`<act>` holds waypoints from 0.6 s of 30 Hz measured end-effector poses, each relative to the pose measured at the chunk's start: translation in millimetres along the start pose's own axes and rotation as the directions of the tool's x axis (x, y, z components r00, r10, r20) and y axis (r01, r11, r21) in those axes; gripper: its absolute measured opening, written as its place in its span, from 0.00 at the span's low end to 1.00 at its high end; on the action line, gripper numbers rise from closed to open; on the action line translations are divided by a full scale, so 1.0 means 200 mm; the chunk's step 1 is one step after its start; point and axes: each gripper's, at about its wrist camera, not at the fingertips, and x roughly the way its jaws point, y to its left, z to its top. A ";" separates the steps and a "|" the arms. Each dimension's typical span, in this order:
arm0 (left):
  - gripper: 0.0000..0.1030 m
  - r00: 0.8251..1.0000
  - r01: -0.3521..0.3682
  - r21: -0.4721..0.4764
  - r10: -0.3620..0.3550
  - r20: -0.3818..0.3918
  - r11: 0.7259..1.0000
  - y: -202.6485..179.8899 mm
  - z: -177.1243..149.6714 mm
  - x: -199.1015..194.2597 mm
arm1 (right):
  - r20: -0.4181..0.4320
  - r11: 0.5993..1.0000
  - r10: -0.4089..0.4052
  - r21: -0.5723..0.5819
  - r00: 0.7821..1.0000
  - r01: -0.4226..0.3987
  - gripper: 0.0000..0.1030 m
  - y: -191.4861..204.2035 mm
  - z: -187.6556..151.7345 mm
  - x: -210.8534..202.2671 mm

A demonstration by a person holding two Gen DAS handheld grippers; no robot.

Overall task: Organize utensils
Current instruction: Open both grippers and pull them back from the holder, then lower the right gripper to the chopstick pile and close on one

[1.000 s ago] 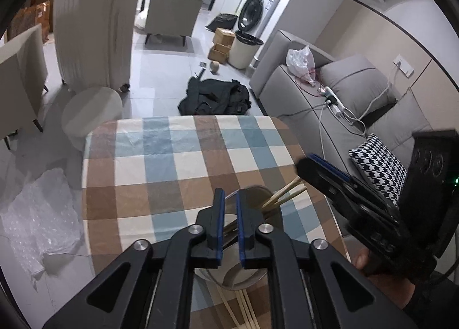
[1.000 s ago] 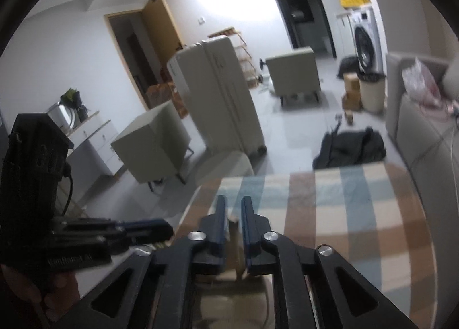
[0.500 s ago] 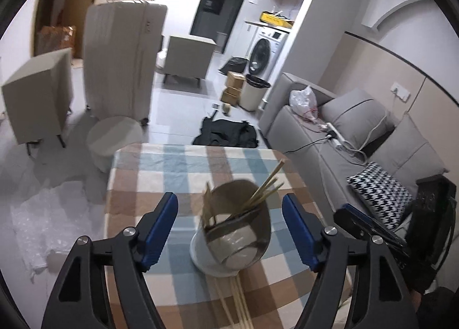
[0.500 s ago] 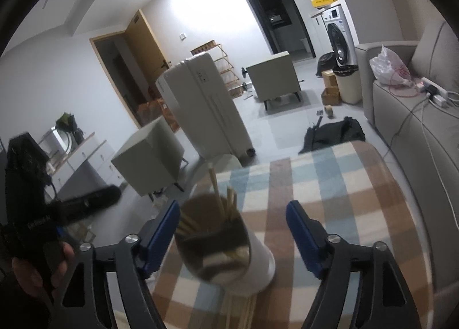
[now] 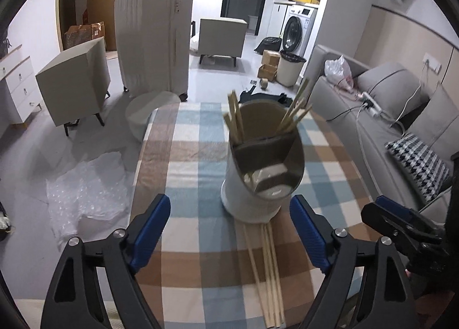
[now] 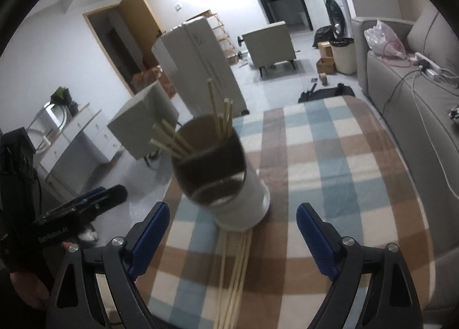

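White holder point(image 5: 259, 174) stands upright on the checked bench point(image 5: 186, 162), chopsticks point(image 5: 292, 112) sticking out of 2 of its compartments. More loose chopsticks point(image 5: 268, 266) lie flat on the bench, far ends touching the holder base. Left gripper point(image 5: 231, 230) wide open, holding nothing, just short of the holder. Right gripper point(image 6: 232, 231) same: wide open, holding nothing.

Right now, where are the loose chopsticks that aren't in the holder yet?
The loose chopsticks lie flat on the checked tablecloth just in front of the white utensil holder, low and centre in both wrist views, between the open fingers.
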 end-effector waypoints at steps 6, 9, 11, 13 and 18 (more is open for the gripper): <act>0.80 0.999 -0.044 0.050 0.044 0.002 0.998 0.00 -0.05 0.00 | -0.060 0.998 -0.032 -0.056 0.998 0.029 0.89 0.04 -0.08 0.06; 0.80 0.999 -0.043 0.041 0.043 0.010 0.998 0.02 -0.05 0.00 | -0.080 0.997 -0.050 -0.070 0.996 0.044 0.89 0.04 -0.10 0.10; 0.80 0.998 -0.064 0.027 0.065 -0.005 0.998 0.05 -0.05 0.03 | -0.094 0.997 -0.055 -0.062 0.994 0.049 0.91 0.03 -0.11 0.13; 0.80 0.998 -0.062 0.006 0.062 -0.020 0.998 0.07 -0.06 0.06 | -0.111 0.997 -0.059 -0.056 0.992 0.053 0.91 0.02 -0.12 0.16; 0.80 0.995 -0.087 -0.002 0.086 -0.045 0.996 0.10 -0.06 0.12 | -0.183 0.994 -0.091 -0.074 0.979 0.079 0.91 0.01 -0.15 0.30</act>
